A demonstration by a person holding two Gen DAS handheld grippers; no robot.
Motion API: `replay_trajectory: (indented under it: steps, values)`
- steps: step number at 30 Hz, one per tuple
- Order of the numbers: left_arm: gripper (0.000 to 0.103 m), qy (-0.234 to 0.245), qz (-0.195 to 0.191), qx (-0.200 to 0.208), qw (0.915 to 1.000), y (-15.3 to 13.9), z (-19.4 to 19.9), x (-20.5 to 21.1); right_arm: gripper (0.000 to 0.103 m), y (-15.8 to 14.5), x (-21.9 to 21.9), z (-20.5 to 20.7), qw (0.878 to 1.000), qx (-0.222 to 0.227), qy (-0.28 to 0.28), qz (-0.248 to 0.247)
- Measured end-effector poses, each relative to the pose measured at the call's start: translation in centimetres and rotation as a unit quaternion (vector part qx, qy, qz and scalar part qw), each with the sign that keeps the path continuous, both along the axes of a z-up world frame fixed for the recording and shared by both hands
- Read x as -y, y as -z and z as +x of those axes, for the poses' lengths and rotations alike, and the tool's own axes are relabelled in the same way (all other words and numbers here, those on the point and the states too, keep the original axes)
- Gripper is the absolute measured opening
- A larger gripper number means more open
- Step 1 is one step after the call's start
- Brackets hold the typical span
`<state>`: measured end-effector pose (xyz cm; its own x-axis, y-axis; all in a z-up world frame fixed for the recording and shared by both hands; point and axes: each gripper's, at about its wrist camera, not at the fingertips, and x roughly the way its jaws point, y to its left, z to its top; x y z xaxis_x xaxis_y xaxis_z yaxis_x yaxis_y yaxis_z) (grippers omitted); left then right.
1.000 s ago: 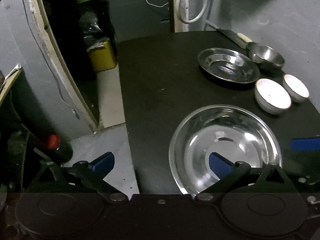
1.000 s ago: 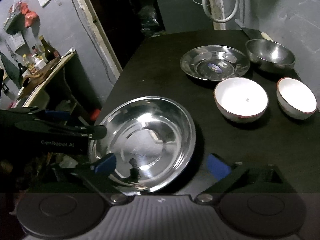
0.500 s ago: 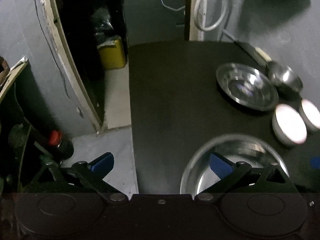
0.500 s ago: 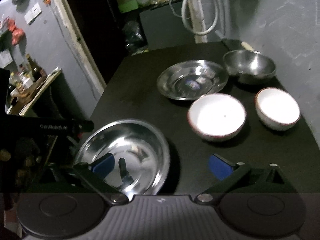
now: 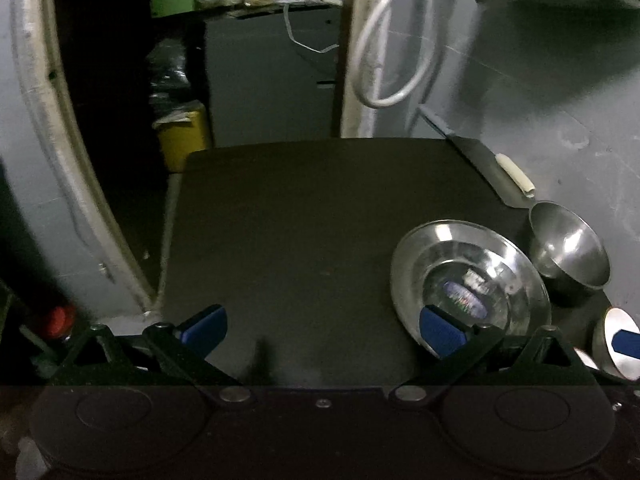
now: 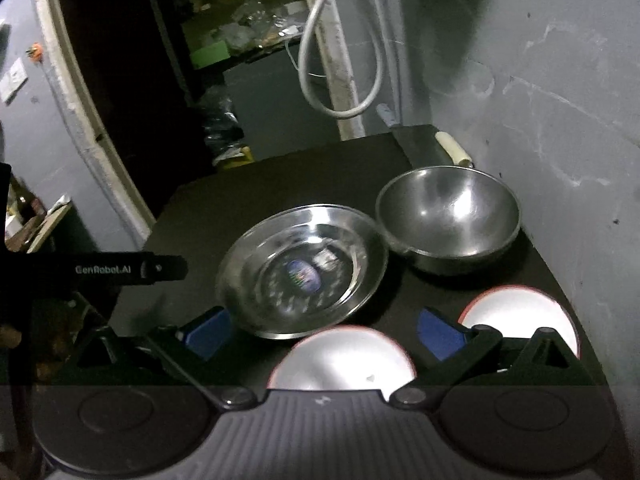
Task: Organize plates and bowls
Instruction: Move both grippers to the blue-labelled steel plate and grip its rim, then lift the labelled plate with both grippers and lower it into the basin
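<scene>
A small steel plate (image 5: 468, 276) (image 6: 304, 276) with a sticker in its middle lies on the black table (image 5: 300, 240). Right of it stands a deep steel bowl (image 5: 568, 248) (image 6: 448, 216). Two white bowls with red rims sit nearer: one (image 6: 342, 356) just below my right gripper (image 6: 324, 332), the other (image 6: 520, 316) behind its right finger. Both grippers are open and hold nothing. My left gripper (image 5: 322, 328) hovers over bare table, its right finger overlapping the plate's near rim. The large steel plate is out of view.
A cleaver with a pale handle (image 5: 514, 174) (image 6: 452, 148) lies at the table's far right corner against the grey wall (image 6: 560, 140). A white hose (image 5: 392, 60) hangs behind. The table's left edge drops to the floor by a doorway. The left tool's black casing (image 6: 132, 270) shows at left.
Both views have advanced toward the far dishes. The large steel plate has slipped out of both views. The small plate and bowls now sit close to the fingers.
</scene>
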<state>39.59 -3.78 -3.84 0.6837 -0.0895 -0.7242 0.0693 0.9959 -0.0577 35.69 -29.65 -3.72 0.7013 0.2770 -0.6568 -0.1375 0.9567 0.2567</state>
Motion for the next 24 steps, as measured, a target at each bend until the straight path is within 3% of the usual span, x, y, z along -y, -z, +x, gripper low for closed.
replay_trajectory:
  steps: [7,11,20,24]
  values:
    - [0.102,0.020,-0.028,-0.027,0.9990,2.3,3.1,1.6,0.102,1.9,0.4,2.8,1.000,-0.017,0.013,0.003]
    - [0.100,0.031,-0.055,-0.032,0.9975,3.2,3.7,1.8,0.097,2.8,0.6,3.7,1.000,-0.022,0.016,0.000]
    - [0.075,0.045,-0.079,-0.039,0.9951,3.8,3.9,2.1,0.088,3.3,0.3,4.7,0.999,-0.028,0.015,-0.002]
    - [0.056,0.050,-0.090,-0.042,0.9938,3.9,4.0,2.1,0.079,3.6,0.1,4.9,0.999,-0.032,0.015,-0.006]
